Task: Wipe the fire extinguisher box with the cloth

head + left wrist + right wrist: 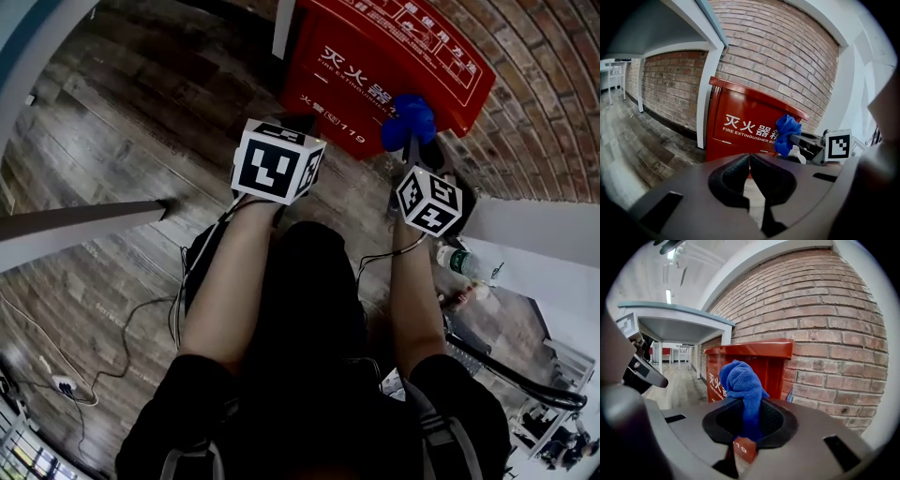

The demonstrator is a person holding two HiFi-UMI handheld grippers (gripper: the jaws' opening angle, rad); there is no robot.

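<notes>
1. Our right gripper [745, 423] is clamped on the blue cloth [740, 380], bunched just before the red box [776, 364].
2. We should press it flat on the box front and sweep in overlapping passes.
3. Our left gripper [749, 164], jaws together and empty, should keep clear.

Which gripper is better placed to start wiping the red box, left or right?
Right. The right gripper is shut on the cloth, held in front of the box. The left gripper is shut and empty.
</notes>
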